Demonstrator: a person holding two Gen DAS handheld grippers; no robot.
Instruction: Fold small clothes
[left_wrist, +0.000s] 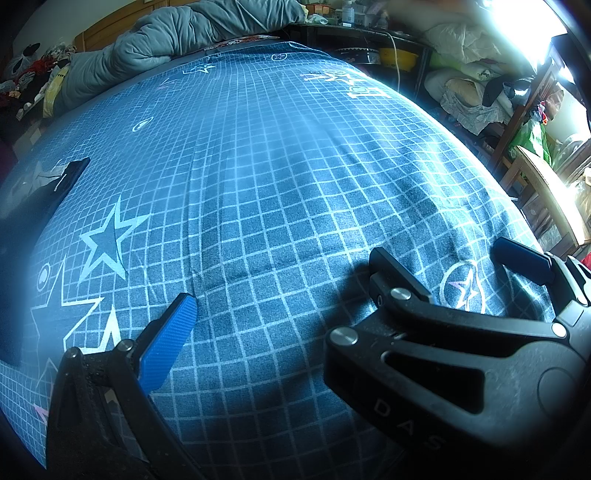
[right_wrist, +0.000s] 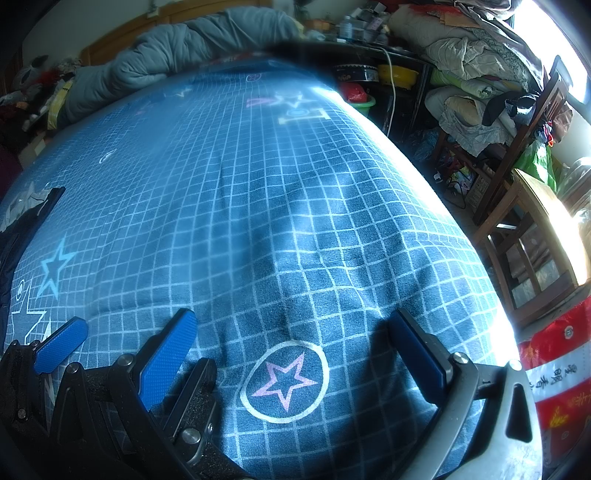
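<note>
— Where's the clothing?
— A dark folded garment (left_wrist: 55, 184) lies at the far left edge of the blue grid-and-star bedsheet (left_wrist: 258, 166).
— And your tools?
— My left gripper (left_wrist: 280, 291) and right gripper (right_wrist: 291, 332) hover low over the sheet, jaws spread, empty.

Not much we can actually read here. The right claw (left_wrist: 458, 266) body has "DAS" embossed on its black frame. The red and white bag (right_wrist: 557, 373) beside the bed carries Chinese characters, too small and warped for us to make out.
</note>
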